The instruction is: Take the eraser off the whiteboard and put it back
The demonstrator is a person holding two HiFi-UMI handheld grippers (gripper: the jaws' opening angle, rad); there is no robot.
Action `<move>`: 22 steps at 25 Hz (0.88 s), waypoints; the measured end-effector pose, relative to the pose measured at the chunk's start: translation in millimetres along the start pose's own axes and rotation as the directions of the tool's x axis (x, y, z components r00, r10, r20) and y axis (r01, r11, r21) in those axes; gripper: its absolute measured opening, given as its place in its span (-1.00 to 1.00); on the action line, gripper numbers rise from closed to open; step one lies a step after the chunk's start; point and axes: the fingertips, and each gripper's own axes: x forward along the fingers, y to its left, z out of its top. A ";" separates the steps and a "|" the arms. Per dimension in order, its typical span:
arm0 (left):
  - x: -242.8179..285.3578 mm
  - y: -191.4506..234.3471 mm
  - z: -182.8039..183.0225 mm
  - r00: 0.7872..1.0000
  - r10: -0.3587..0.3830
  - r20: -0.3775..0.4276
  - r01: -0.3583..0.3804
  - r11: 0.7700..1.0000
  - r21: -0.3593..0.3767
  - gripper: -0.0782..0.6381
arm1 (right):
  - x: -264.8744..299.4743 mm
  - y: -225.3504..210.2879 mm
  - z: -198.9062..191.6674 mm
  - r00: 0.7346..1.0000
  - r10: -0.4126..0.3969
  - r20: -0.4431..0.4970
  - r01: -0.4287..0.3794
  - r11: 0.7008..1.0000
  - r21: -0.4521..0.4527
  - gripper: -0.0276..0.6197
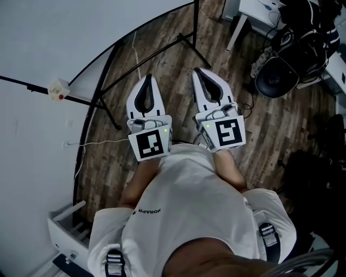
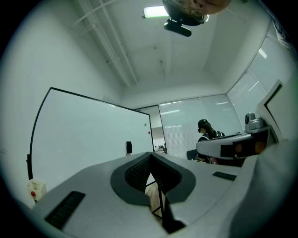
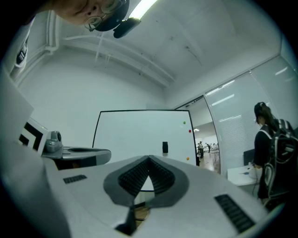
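Observation:
The eraser (image 3: 165,147) is a small dark block stuck upright on the whiteboard (image 3: 139,135), far ahead of both grippers; it also shows as the eraser (image 2: 129,148) in the left gripper view. I cannot find it in the head view, where the whiteboard (image 1: 43,65) fills the left side. My left gripper (image 1: 147,79) and right gripper (image 1: 201,71) are held side by side in front of the person's chest, pointing forward. Both are shut with nothing between their jaws, as the left gripper (image 2: 151,154) and right gripper (image 3: 149,158) tips meet.
Green (image 3: 184,123), red (image 3: 189,131) and orange (image 3: 187,158) magnets dot the board's right side. A small white box (image 1: 58,88) sits at the board's frame. Black stand legs (image 1: 178,40) cross the wood floor. A person with a backpack (image 3: 272,153) stands right, near a desk (image 1: 254,11).

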 end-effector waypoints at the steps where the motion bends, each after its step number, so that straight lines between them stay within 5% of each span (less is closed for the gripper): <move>1: 5.0 4.9 -3.1 1.000 -0.003 -0.002 0.003 1.000 -0.003 -0.77 | 7.1 1.1 -2.4 1.000 -0.001 -0.004 0.001 1.000 -0.001 -0.88; 22: 203.5 174.8 -74.7 1.000 -0.025 -0.008 0.025 0.997 -0.071 -0.77 | 271.6 -2.5 -55.5 0.998 -0.040 -0.055 0.039 0.999 -0.032 -0.88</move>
